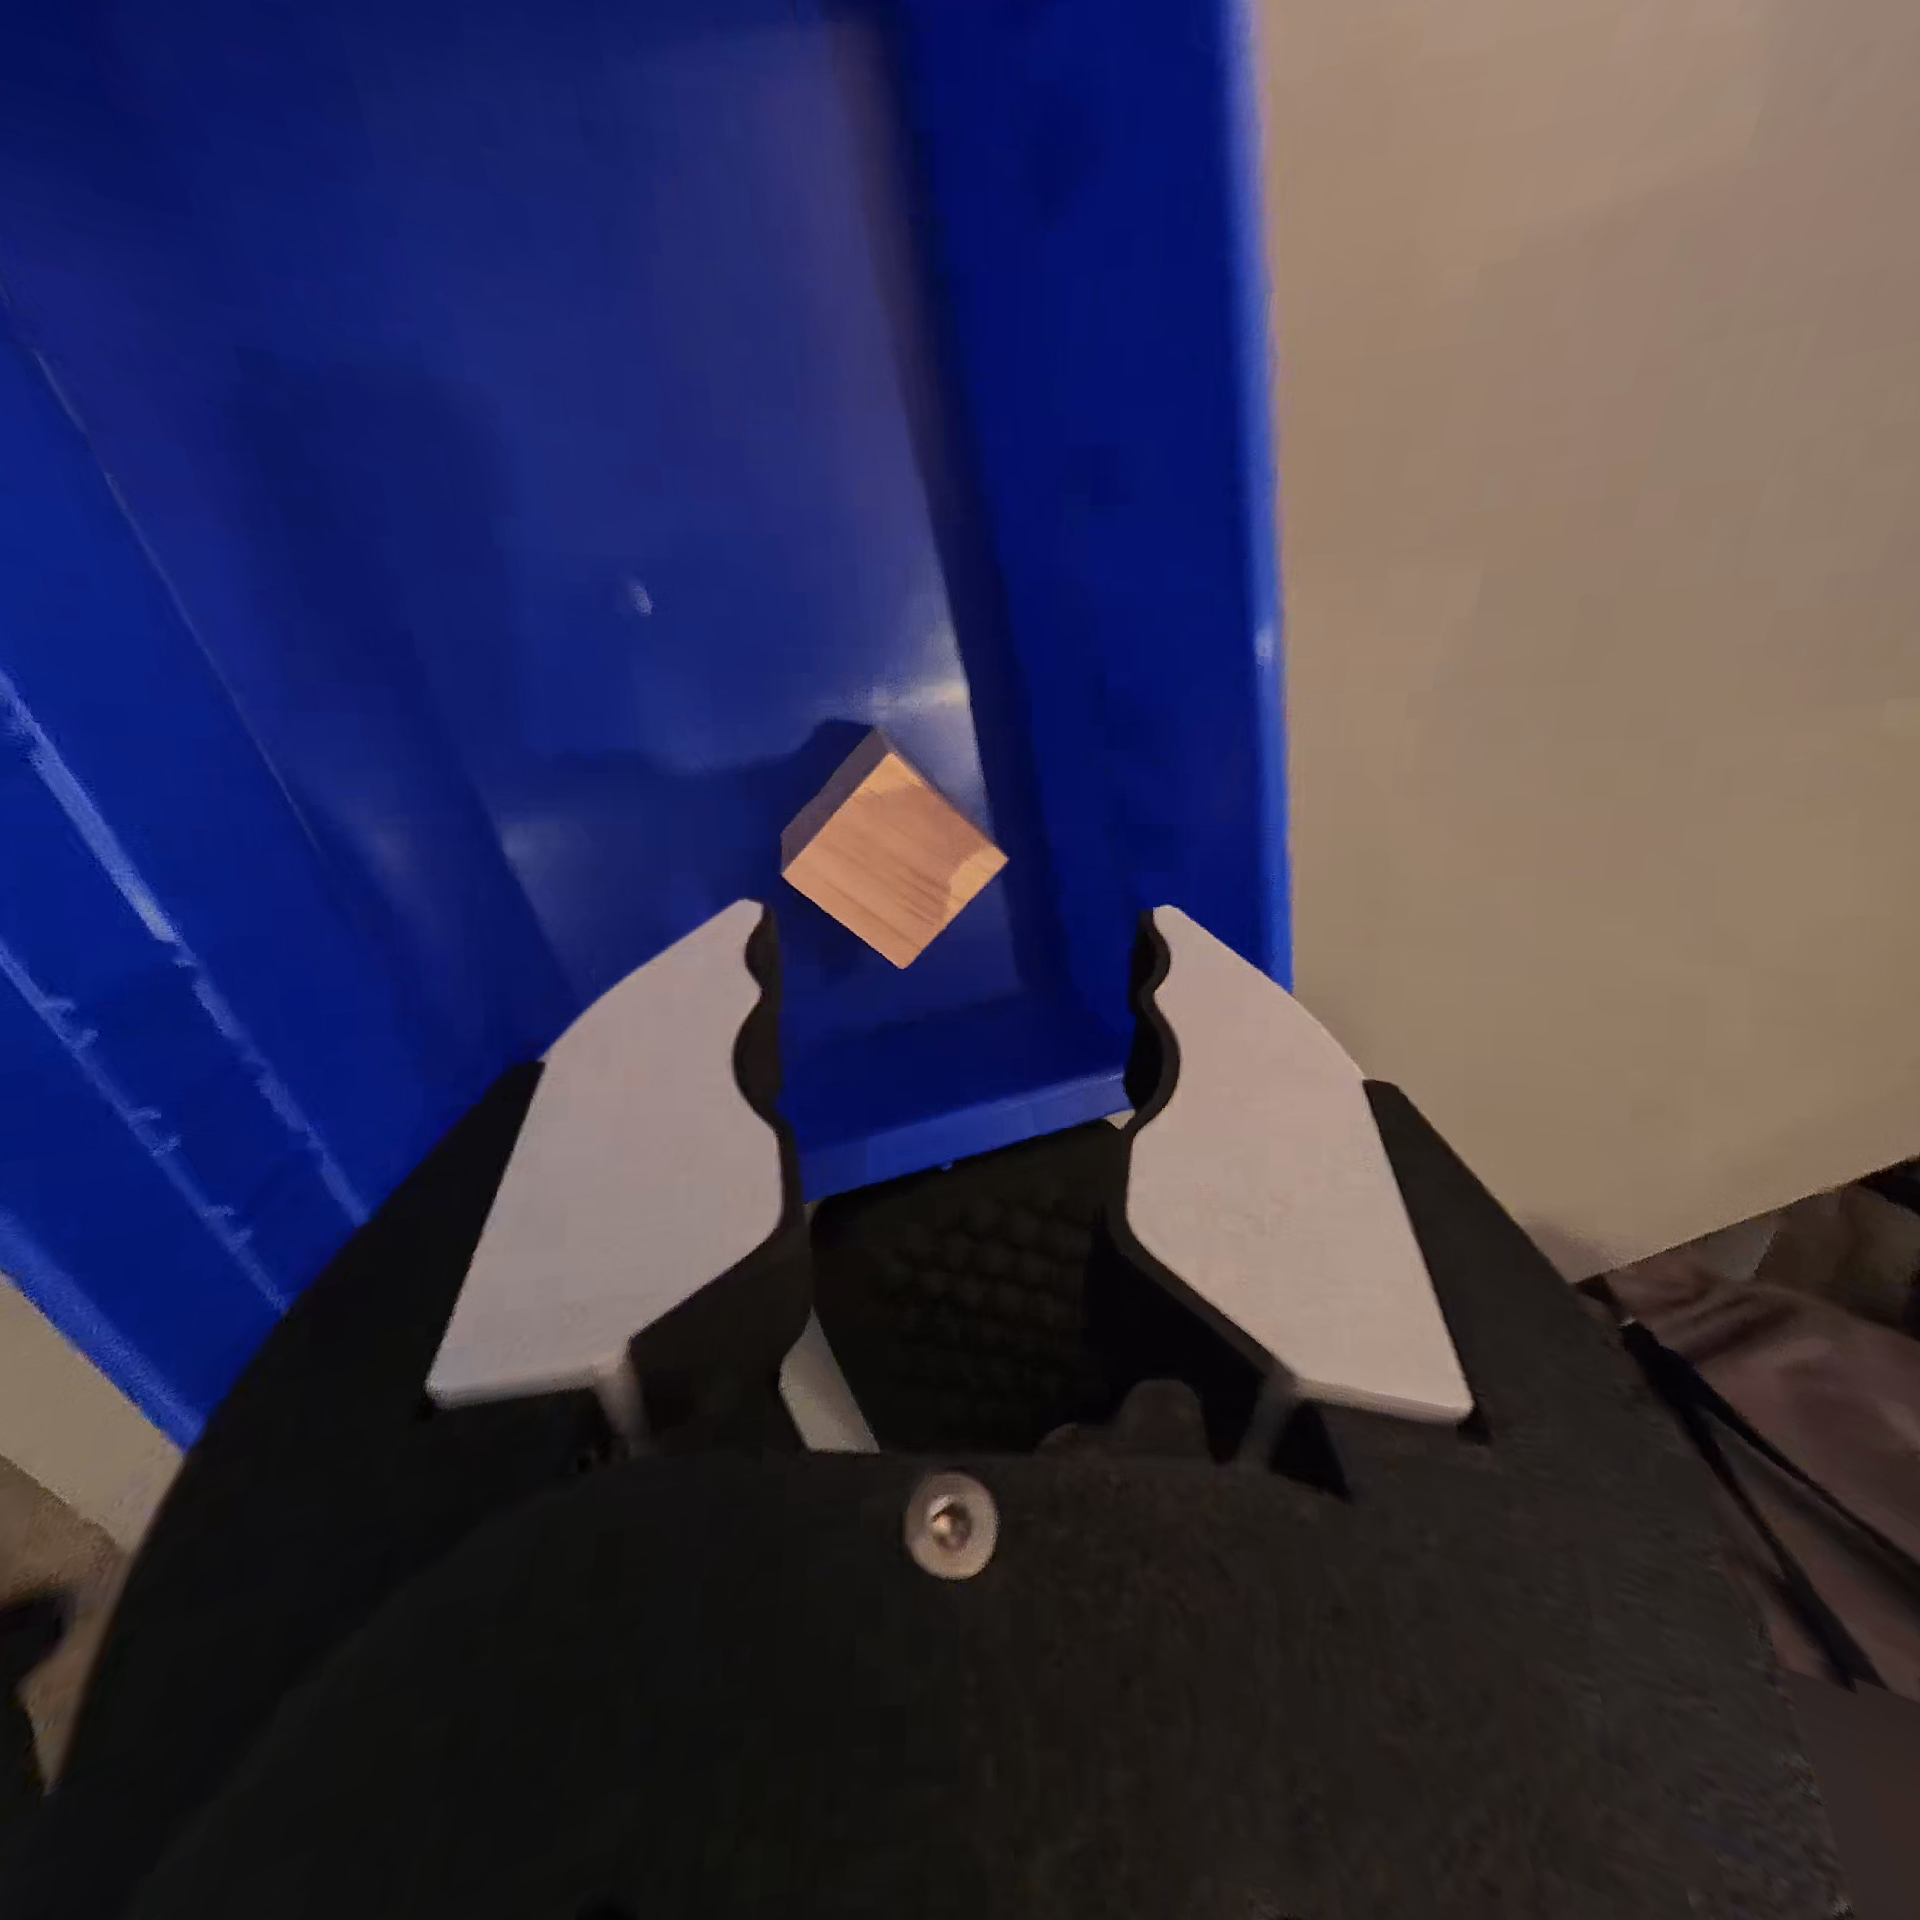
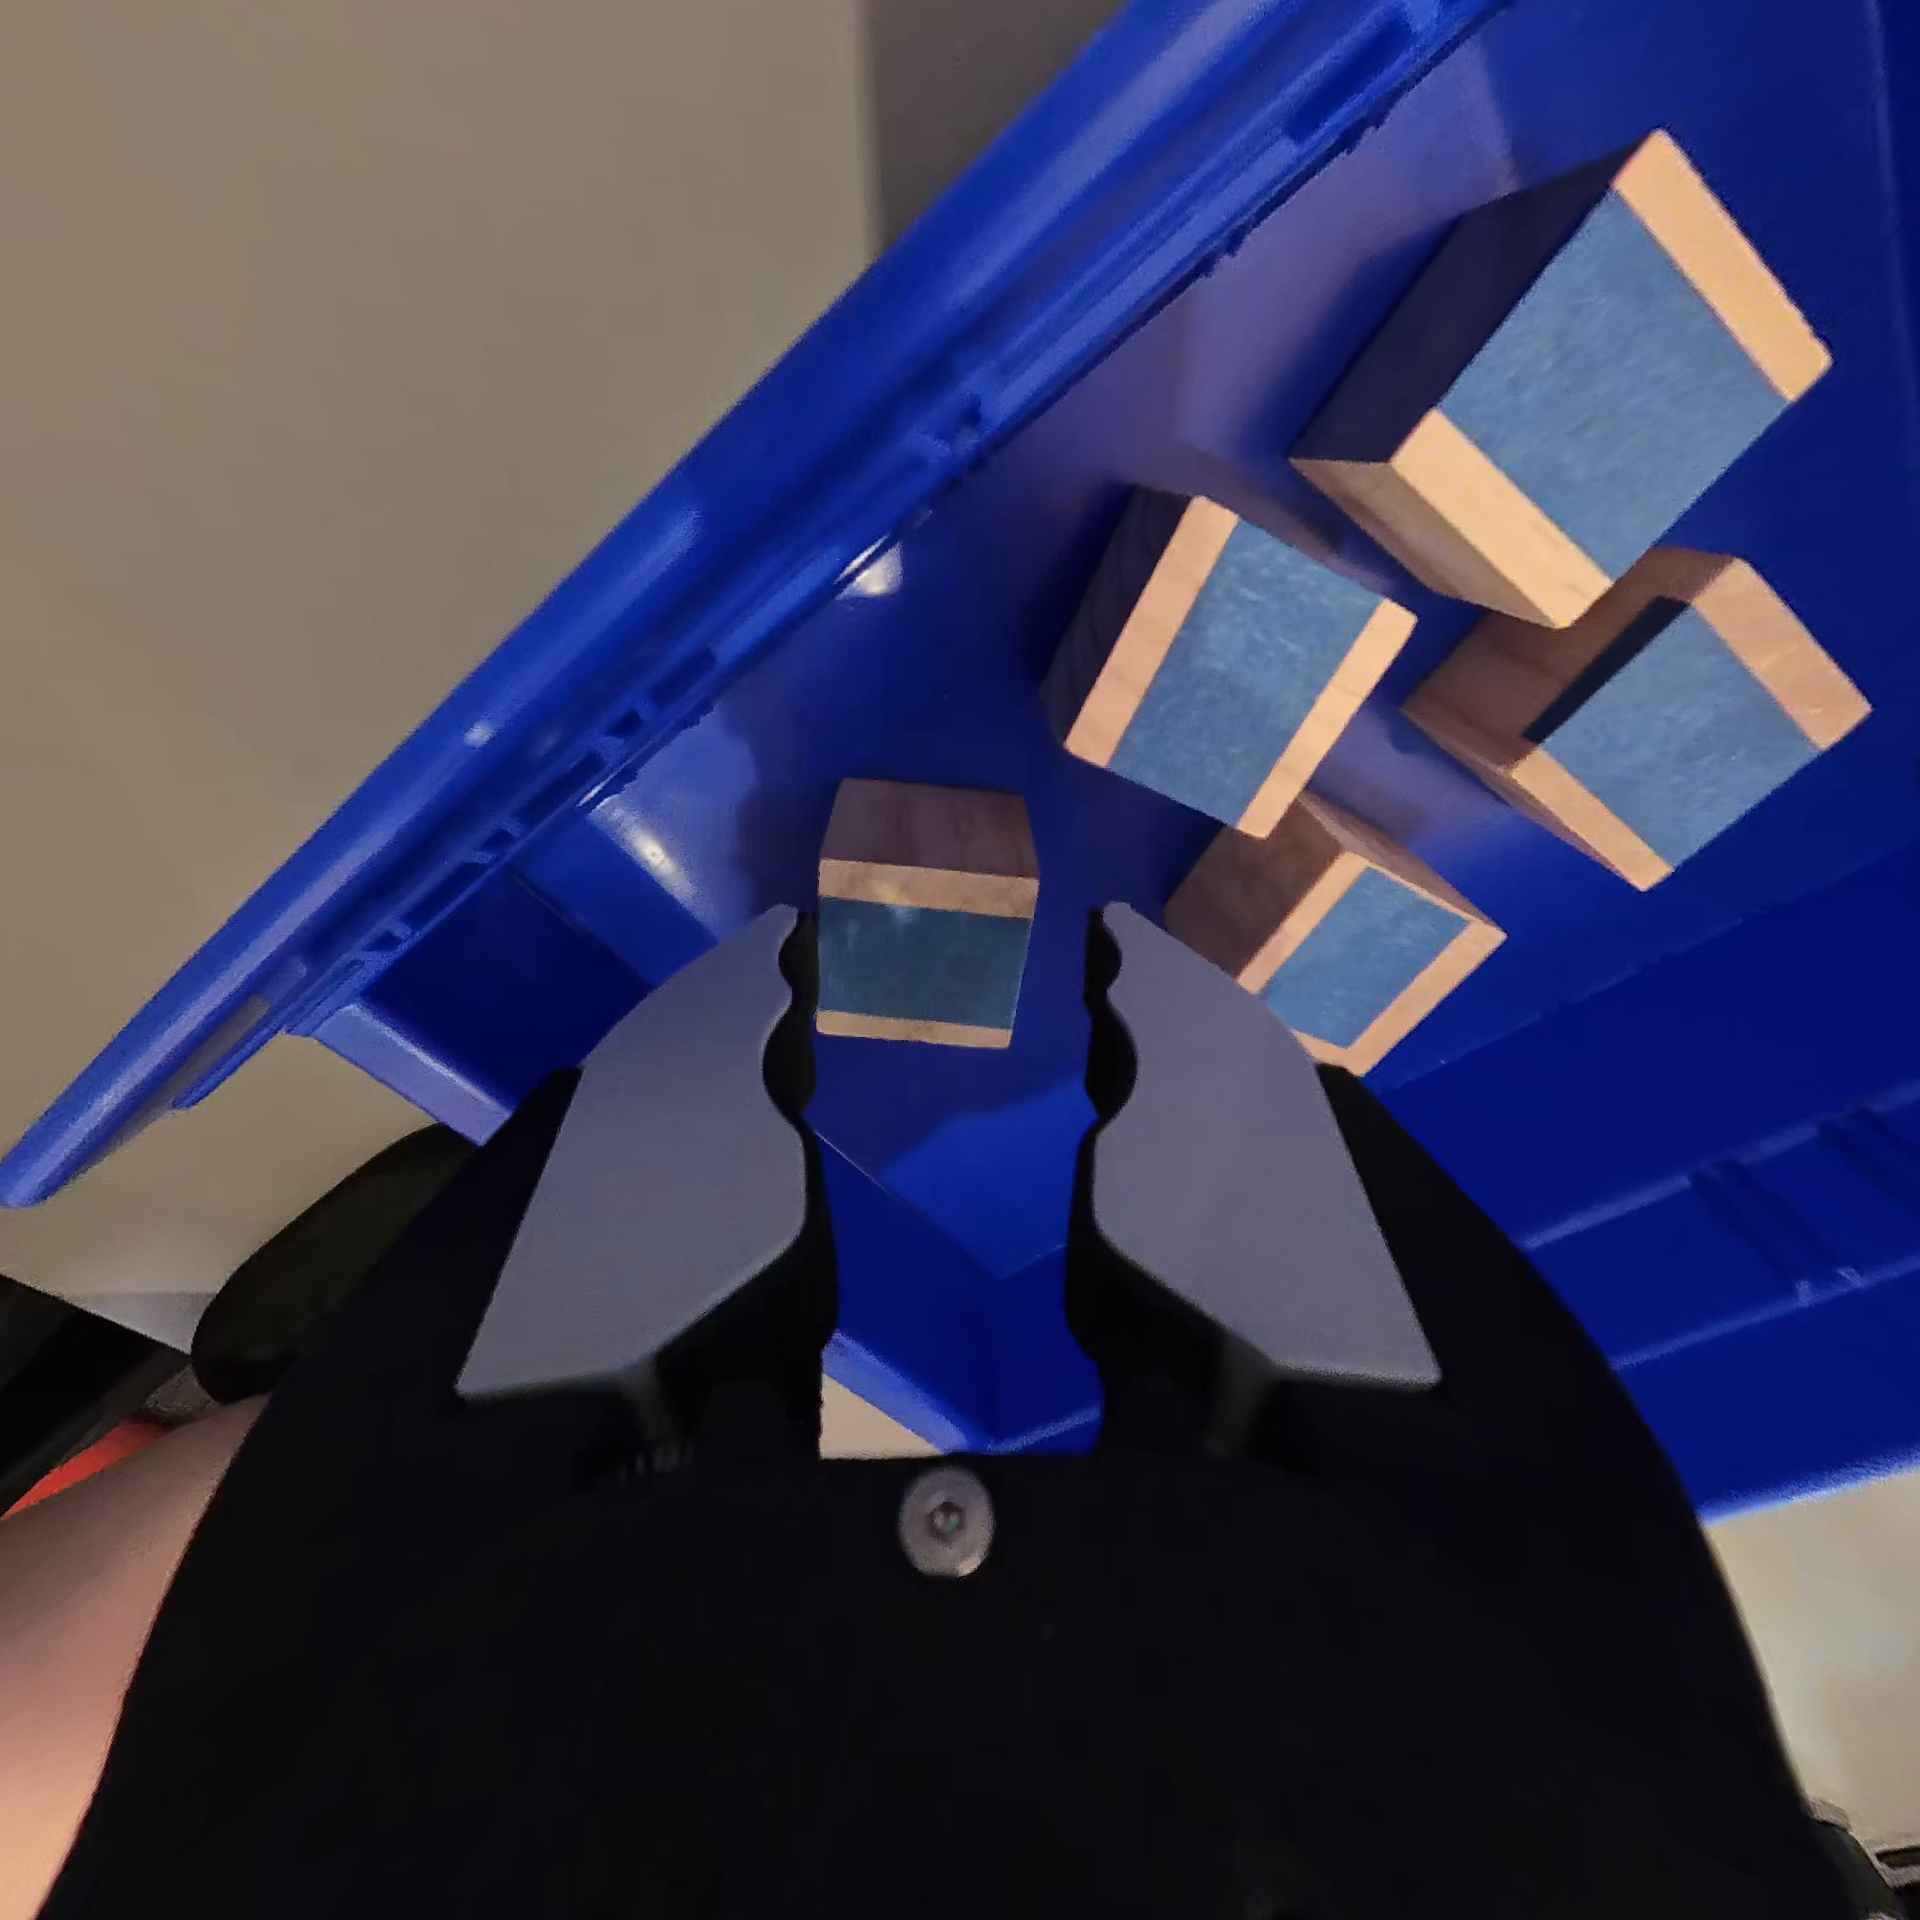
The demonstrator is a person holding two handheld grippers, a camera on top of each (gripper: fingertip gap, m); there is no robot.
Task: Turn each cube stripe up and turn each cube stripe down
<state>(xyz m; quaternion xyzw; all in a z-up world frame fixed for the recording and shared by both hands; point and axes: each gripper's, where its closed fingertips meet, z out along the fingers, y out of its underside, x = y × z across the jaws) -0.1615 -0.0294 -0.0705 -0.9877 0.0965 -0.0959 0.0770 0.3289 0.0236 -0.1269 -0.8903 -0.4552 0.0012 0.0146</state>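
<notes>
Left wrist view first: the left hand-held gripper (image 1: 951, 920) hangs over a blue bin (image 1: 520, 520) with its jaws spread wide and nothing between them. Just past the fingertips, a single plain wooden cube (image 1: 894, 854) sits on the bin floor close to the right-hand wall, turned corner-on to the camera, and no stripe shows on the faces I can see. The bin rests on a pale bench (image 1: 1600, 623), and there's some dark cloth and black cords off at the lower right, too blurry to say more. Right wrist view: the right hand-held gripper (image 2: 943, 920) is open too, down inside the same kind of blue bin (image 2: 727, 582), and a small cube (image 2: 925, 956) with its blue stripe facing the camera sits between the fingertips; can't tell if the pads actually touch it, looks like a slim gap on each side. Four more striped cubes lie to the right, all stripe up: a near one (image 2: 1351, 945) just beside the right finger, a middle one (image 2: 1236, 665), a big one (image 2: 1590, 384) at the top, and one (image 2: 1662, 727) tucked under it, touching.
</notes>
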